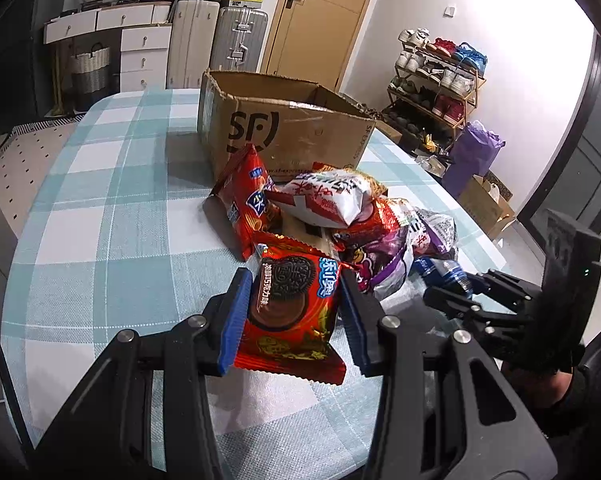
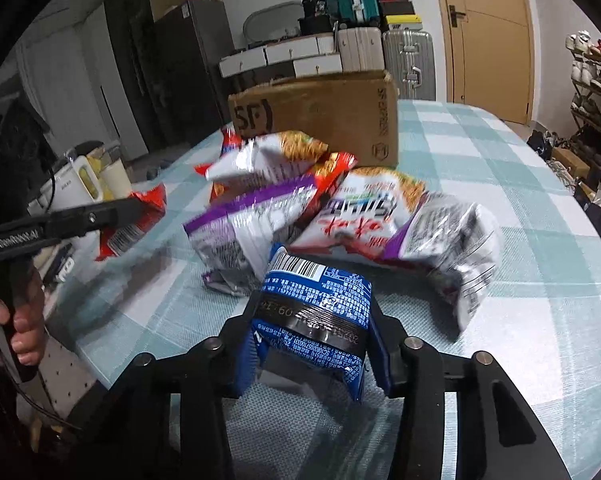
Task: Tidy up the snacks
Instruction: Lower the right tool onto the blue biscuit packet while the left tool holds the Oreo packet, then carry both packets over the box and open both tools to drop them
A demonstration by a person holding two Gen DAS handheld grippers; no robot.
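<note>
My left gripper [image 1: 294, 280] is shut on a red chocolate-cookie packet [image 1: 292, 312], its blue pads pressing both sides just above the checked tablecloth [image 1: 100, 220]. Beyond it lies a pile of snack bags [image 1: 324, 200] in front of an open cardboard box [image 1: 300, 132]. My right gripper [image 2: 314, 304] is shut on a blue packet [image 2: 316, 300], barcode side up, at the near edge of the pile [image 2: 252, 216]. In the right wrist view the left gripper [image 2: 140, 208] shows at the left with the red packet [image 2: 132, 228]. The cardboard box [image 2: 324, 120] stands behind the pile.
A shoe rack [image 1: 436, 80], a purple bag [image 1: 472, 156] and a small carton stand on the floor right of the table. Suitcases [image 1: 236, 40], drawers and a wooden door [image 1: 320, 12] line the far wall. A person's hand [image 2: 16, 320] grips the left handle.
</note>
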